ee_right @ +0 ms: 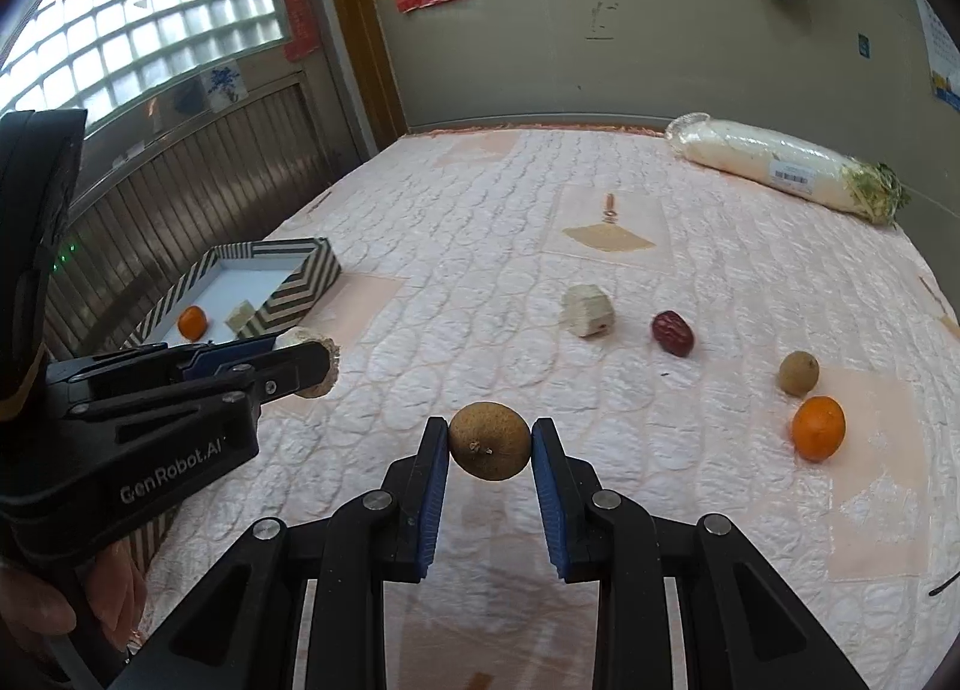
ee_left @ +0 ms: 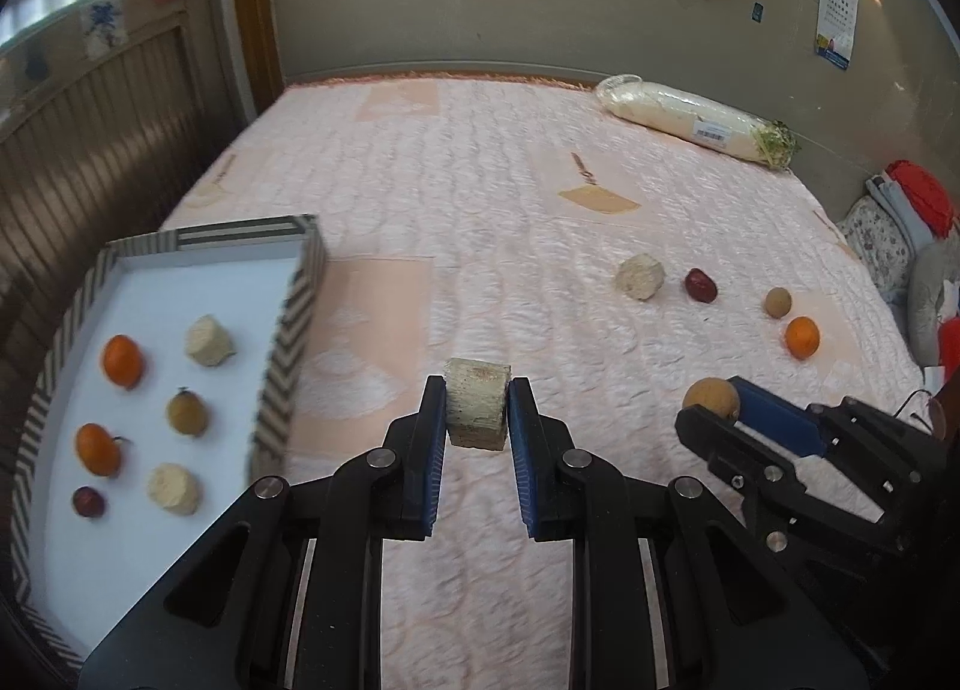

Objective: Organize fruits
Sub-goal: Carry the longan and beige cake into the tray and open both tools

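My left gripper (ee_left: 477,411) is shut on a pale beige chunk (ee_left: 477,411), held above the quilt just right of the striped tray (ee_left: 288,330). The tray holds two oranges (ee_left: 123,360), a brown longan (ee_left: 187,414), two pale chunks (ee_left: 209,341) and a red date (ee_left: 89,502). My right gripper (ee_right: 489,441) is shut on a brown longan (ee_right: 489,441); it also shows in the left wrist view (ee_left: 711,399). On the quilt lie a pale chunk (ee_right: 588,311), a red date (ee_right: 673,333), a longan (ee_right: 799,372) and an orange (ee_right: 818,428).
A wrapped white radish (ee_left: 696,120) lies at the far right of the pink quilted bed (ee_left: 480,180). Pillows and cloth (ee_left: 900,234) are piled at the right edge. A wall and wooden panelling border the bed at back and left.
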A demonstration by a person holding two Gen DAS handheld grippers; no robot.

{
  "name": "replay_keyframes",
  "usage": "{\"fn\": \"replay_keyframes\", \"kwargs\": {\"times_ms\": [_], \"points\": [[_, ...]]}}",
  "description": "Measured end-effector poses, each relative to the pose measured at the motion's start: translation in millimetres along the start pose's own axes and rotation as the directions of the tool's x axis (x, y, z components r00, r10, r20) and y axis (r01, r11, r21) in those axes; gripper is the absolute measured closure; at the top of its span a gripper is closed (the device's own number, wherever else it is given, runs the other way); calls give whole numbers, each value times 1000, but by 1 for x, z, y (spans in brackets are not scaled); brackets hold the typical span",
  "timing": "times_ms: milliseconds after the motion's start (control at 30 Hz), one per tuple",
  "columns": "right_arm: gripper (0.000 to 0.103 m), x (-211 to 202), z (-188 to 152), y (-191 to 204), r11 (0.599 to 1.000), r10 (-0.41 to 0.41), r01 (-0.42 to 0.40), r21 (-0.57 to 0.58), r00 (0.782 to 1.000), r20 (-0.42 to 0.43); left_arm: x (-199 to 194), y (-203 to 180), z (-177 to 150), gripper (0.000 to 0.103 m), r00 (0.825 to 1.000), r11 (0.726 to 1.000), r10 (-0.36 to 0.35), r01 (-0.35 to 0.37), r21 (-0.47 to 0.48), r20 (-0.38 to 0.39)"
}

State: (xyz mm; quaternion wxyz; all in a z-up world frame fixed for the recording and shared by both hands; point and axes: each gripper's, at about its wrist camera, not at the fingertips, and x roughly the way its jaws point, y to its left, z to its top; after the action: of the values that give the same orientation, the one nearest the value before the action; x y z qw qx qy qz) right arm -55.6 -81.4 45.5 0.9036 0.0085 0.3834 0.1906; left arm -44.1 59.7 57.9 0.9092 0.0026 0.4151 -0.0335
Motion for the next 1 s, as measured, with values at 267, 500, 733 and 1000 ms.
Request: {"fn": "replay_keyframes", "kwargs": {"times_ms": [267, 500, 733, 1000], "points": [[76, -2, 4, 30, 999, 17, -17, -50, 1000, 5, -19, 35, -9, 83, 997, 998, 62, -61, -32, 42], [76, 4, 9, 59, 995, 38, -38, -95, 999, 0, -34, 64, -18, 83, 992, 993, 107, -102, -65, 68], [76, 11, 14, 89, 987, 62, -63, -147, 998, -9, -40, 90, -26, 83, 988, 986, 138, -130, -108, 65], [76, 20, 17, 119, 976, 89, -93, -199, 996, -28, -46, 120, -39, 83, 985, 977, 164, -155, -146, 54]]}}
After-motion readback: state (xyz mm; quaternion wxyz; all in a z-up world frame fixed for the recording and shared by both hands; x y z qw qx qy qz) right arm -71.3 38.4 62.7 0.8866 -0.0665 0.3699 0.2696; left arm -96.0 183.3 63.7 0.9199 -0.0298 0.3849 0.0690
